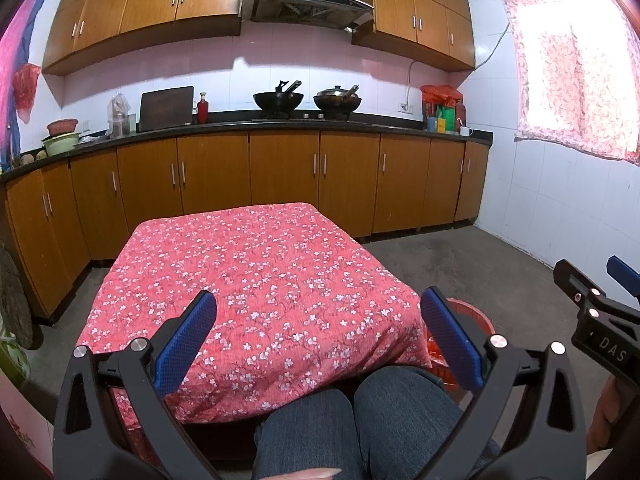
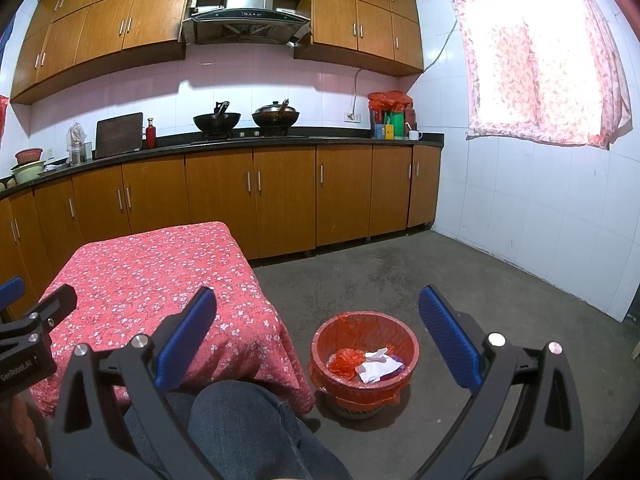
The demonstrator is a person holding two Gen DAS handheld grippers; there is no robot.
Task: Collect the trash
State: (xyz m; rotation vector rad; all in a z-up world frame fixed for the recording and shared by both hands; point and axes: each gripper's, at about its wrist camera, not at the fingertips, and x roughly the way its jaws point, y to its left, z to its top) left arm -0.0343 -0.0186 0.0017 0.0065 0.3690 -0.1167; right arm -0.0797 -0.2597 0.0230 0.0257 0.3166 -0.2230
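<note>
Trash (image 2: 370, 362) lies in the red-lined basket (image 2: 412, 344) on the floor: crumpled white paper, a scrap of red plastic, and a bit of something darker beneath that is too small to identify. The basket stands just beside the table's right near corner, near the person's knee (image 2: 240, 412).

The right gripper (image 2: 318, 338) is spread wide with nothing between its blue pads, hanging above the knee and the basket. The left gripper (image 1: 318, 338) is likewise wide open and empty, held over the near edge of the table (image 1: 256, 280).

From the grippers outward: the flowered red cloth covering the table shows no loose item on it in either view, and the bare floor (image 2: 400, 280) around the basket also looks clear. Judged from that, collecting seems finished or very nearly so; all the trash visible is already in the basket. What might remain is unseen: the table's left side and the floor behind it are hidden, so nothing can be said there.

Writing: the right gripper's body, seen from the left wrist view, carries white letters "DAS" (image 1: 612, 354). The left gripper's body, seen from the right wrist view, reads "GenRobot.AI" (image 2: 18, 368). The range hood (image 2: 248, 12) has small markings on its front panel, too small to read.
</note>
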